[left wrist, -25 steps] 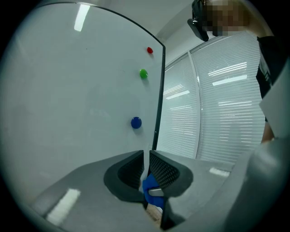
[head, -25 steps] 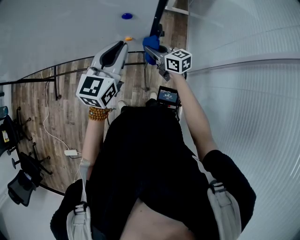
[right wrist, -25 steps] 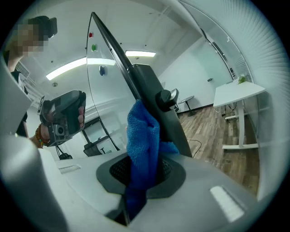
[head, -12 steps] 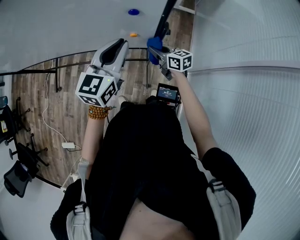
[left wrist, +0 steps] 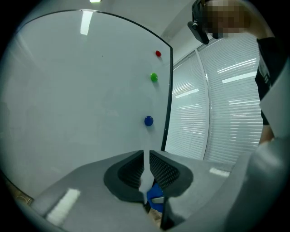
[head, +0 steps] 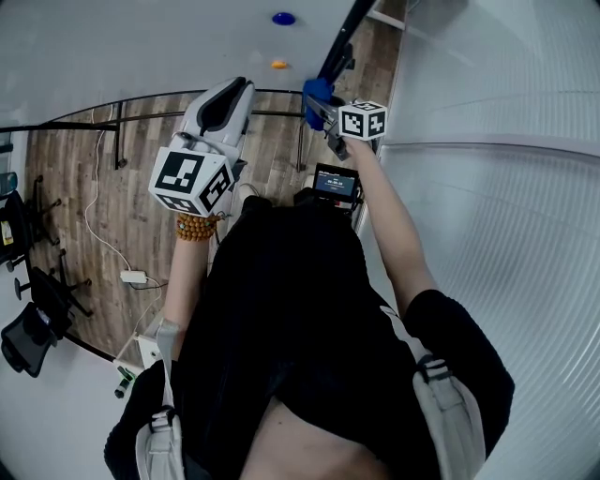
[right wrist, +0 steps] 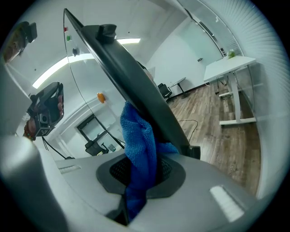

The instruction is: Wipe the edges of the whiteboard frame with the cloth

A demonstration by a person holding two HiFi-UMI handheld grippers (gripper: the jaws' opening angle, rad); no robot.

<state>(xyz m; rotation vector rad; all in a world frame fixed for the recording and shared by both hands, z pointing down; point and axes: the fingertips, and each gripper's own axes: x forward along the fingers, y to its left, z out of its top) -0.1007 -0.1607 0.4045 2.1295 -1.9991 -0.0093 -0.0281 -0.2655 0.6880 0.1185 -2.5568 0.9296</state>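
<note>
The whiteboard (head: 141, 47) fills the upper left of the head view, and its black frame edge (head: 345, 37) runs down its right side. My right gripper (head: 316, 101) is shut on a blue cloth (head: 317, 91) that presses against that edge. In the right gripper view the cloth (right wrist: 138, 136) bunches up out of the right gripper (right wrist: 138, 170) and lies against the dark frame (right wrist: 131, 77). My left gripper (head: 234, 89) hovers left of the frame, in front of the board, shut and holding nothing. The left gripper (left wrist: 146, 167) faces the whiteboard (left wrist: 68, 90) and its frame edge (left wrist: 168, 99).
Blue (head: 283, 18) and orange (head: 279, 65) magnets sit on the board; red (left wrist: 158, 54), green (left wrist: 154, 77) and blue (left wrist: 148, 121) ones show in the left gripper view. Blinds (head: 497, 187) lie to the right. Office chairs (head: 28, 328) and a cable (head: 98, 253) lie on the wood floor. A white desk (right wrist: 229, 68) stands beyond.
The head view has shifted, so the board and magnets sit further right. The right gripper with the cloth has slid a little along the frame edge. The left gripper has barely moved.
</note>
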